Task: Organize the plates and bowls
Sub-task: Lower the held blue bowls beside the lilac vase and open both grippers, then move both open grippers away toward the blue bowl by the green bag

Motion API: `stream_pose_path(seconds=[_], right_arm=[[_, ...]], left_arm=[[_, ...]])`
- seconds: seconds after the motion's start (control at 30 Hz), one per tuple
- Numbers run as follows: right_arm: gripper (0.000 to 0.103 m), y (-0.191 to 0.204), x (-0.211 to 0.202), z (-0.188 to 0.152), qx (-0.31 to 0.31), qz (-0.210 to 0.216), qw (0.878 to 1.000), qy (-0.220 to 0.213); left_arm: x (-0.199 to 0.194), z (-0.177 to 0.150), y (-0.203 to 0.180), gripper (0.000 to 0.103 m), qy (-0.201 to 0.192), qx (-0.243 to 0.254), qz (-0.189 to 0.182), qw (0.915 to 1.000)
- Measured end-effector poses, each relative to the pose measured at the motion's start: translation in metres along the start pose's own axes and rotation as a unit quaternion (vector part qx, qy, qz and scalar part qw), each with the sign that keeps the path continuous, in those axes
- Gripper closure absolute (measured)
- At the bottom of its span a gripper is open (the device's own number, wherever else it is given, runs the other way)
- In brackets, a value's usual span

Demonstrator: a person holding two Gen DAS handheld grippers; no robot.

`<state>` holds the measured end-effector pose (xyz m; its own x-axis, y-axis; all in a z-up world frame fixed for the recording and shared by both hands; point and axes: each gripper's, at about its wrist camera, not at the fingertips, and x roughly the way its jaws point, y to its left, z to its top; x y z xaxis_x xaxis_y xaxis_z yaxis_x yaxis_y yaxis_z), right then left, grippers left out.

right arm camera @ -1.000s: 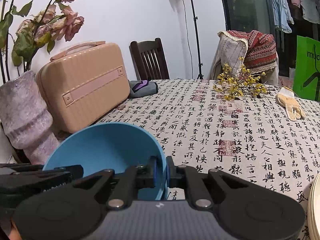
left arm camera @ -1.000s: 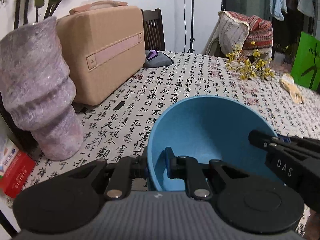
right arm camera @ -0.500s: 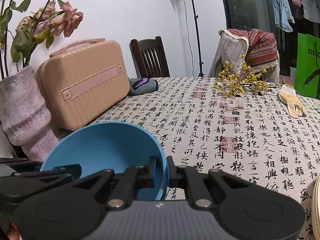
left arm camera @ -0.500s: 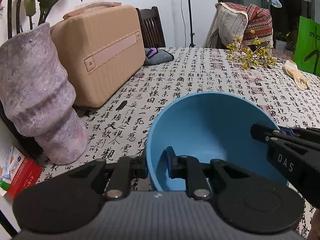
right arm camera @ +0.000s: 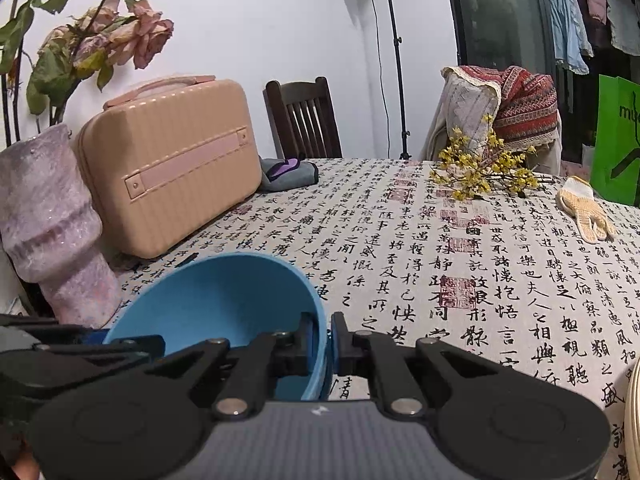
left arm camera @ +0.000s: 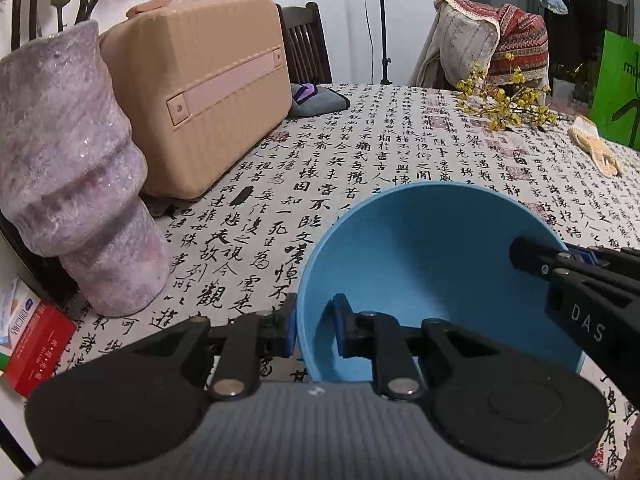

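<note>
Item: blue bowl (left arm camera: 432, 264), tilted over the patterned worktop (right arm camera: 460, 248). Right gripper (right arm camera: 325, 338): jaws pinched tight on its rim. Left gripper (left arm camera: 314, 330): jaws just easing apart, rim between them, inner pad clear. Step: handover to right. Next, likely: withdraw left, carry bowl toward its stack

My left gripper (left arm camera: 314, 330) straddles the near rim of the blue bowl (left arm camera: 432, 280); jaws have just been opening, inner pad clear of the wall. My right gripper (left arm camera: 560, 258) pinches the far-right rim. Purple vase (left arm camera: 76, 184) stands left, on the calligraphy tablecloth (left arm camera: 360, 152).
</note>
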<state>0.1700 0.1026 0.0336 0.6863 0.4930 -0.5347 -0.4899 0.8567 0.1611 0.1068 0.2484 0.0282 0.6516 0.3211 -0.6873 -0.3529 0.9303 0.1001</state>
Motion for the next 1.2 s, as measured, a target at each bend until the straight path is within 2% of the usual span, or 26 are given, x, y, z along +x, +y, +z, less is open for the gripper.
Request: stream_pose_path(seconds=[0.23,0.33,0.4,0.53,0.57,0.6,0.67,0.77,0.97,1.2], right_arm=[[0.086,-0.015,-0.010,-0.001,0.024,0.025,0.999,-0.019],[0.072,-0.023,-0.022,-0.002,0.029,0.031,0.999,-0.034],[0.060,-0.028,-0.029,-0.005,0.028,0.034,0.998,-0.043],[0.041,-0.041,-0.046,-0.014,0.021,0.036,0.997,-0.061],[0.032,-0.045,-0.049,-0.016,0.019,0.035,0.997,-0.065],[0.020,-0.049,-0.053,-0.018,0.019,0.034,0.997,-0.069],[0.009,-0.057,-0.060,-0.023,0.018,0.034,0.996,-0.079],[0.000,-0.067,-0.073,-0.030,0.015,0.025,0.996,-0.089],[0.000,-0.077,-0.099,-0.039,-0.001,0.008,0.993,-0.122],[0.000,-0.091,-0.121,-0.049,-0.010,-0.018,0.990,-0.140]], left_arm=[[-0.006,-0.002,0.010,0.053,-0.013,-0.019,-0.006,0.9997],[-0.010,-0.004,0.013,0.036,-0.028,-0.019,-0.015,0.9993],[-0.013,-0.006,0.014,0.022,-0.041,-0.016,-0.016,0.9989],[-0.022,-0.012,0.017,0.010,-0.076,-0.020,-0.033,0.9964],[-0.026,-0.013,0.018,0.003,-0.089,-0.023,-0.038,0.9951],[-0.030,-0.015,0.018,0.000,-0.104,-0.026,-0.041,0.9934],[-0.040,-0.020,0.019,0.000,-0.140,-0.027,-0.041,0.9890],[-0.052,-0.028,0.019,0.000,-0.178,-0.029,-0.036,0.9830],[-0.069,-0.042,0.013,0.000,-0.219,-0.038,-0.045,0.9739],[-0.084,-0.055,0.005,0.000,-0.256,-0.039,-0.065,0.9638]])
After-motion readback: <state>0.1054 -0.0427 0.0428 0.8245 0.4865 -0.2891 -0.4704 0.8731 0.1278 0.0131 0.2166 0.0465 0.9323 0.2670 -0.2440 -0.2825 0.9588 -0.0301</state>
